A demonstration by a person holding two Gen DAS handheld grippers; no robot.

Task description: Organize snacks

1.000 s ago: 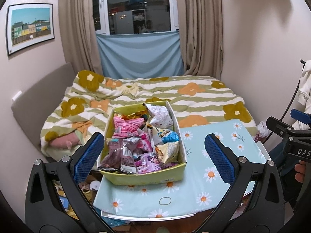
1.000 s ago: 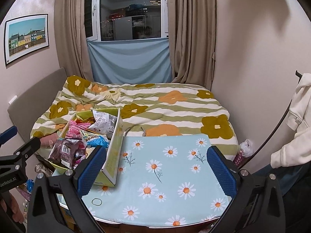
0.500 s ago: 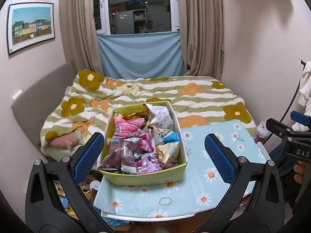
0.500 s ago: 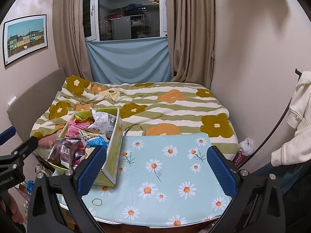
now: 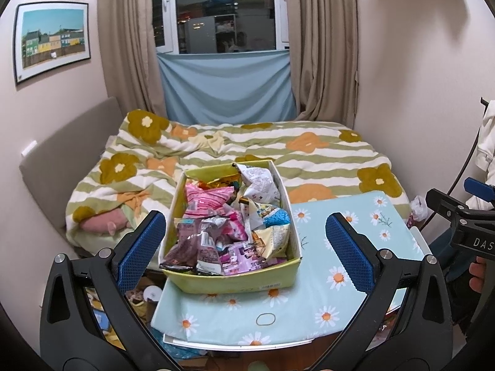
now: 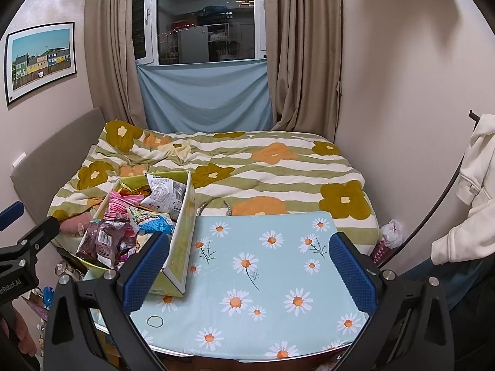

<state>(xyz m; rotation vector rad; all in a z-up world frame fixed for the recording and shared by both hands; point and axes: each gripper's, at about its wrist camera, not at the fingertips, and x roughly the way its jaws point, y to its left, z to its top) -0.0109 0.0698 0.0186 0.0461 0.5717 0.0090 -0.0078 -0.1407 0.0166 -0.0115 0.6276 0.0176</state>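
Two tools are hovering above the near edge of the surface [image 6: 278, 278], each with its blue-padded fingers spread wide and nothing between them. From the left wrist view, the left tool [image 5: 246, 249] is framing the yellow box [image 5: 235, 281], which is sitting on the left part of the daisy-print cloth, well short of the fingers. Snack packets [image 5: 229, 232] are filling the box in a loose heap: pink ones toward the far left, a white crinkled one at the far right corner, a blue one and a pale yellow one along the right wall, purple ones at the near side. From the right wrist view, the right tool [image 6: 249, 267] is hanging over the bare middle of the cloth, with the box [image 6: 181, 241] lying just beyond its left finger [image 6: 145, 270]. Beyond the surface, a bed [image 6: 278, 167] with a striped flower blanket is reaching to the curtained window [image 6: 204, 18]. At the right edge, a person's white sleeve [image 6: 473, 191] is showing.
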